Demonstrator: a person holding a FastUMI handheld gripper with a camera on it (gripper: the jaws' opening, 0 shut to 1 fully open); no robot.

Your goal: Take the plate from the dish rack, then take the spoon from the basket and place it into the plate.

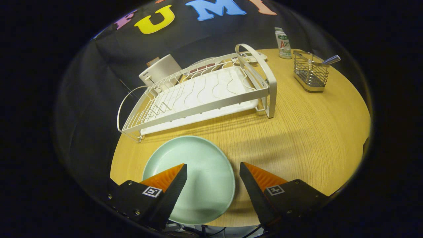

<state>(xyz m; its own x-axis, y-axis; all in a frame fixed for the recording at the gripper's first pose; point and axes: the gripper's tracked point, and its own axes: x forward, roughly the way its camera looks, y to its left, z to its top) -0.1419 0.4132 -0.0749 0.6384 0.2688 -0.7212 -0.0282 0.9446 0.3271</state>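
Spoon (pixel 330 60) bowl hidden inside the basket (pixel 310 74); plate's (pixel 198 172) near-left rim behind one finger.

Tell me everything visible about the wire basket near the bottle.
The wire basket is a small rectangular caddy of shiny metal wire with a solid base band. It stands upright on the wooden table, right of the dish rack, far beyond the open tool. A handle sticks out of its top.
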